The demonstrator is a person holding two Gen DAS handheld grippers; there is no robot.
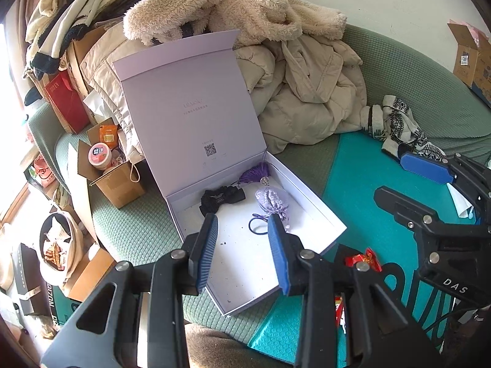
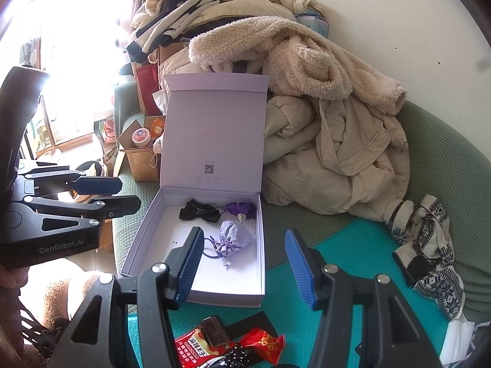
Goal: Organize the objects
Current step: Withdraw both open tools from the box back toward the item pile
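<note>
Open lilac box (image 2: 196,291) on sofa (image 1: 135,230), holding purple pouch (image 2: 234,236), black bow (image 2: 199,210), tassel (image 2: 241,210). Left gripper (image 1: 242,251) and right gripper (image 2: 244,266) above box's near edge, fingers apart, empty. Gripper bodies read "GenRobot.AI", "DAS". Red snack packet (image 2: 264,343) on teal mat (image 2: 353,263).

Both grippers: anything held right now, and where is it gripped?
Nothing held. Left gripper and right gripper both hover with jaws apart and empty above the open box.
</note>
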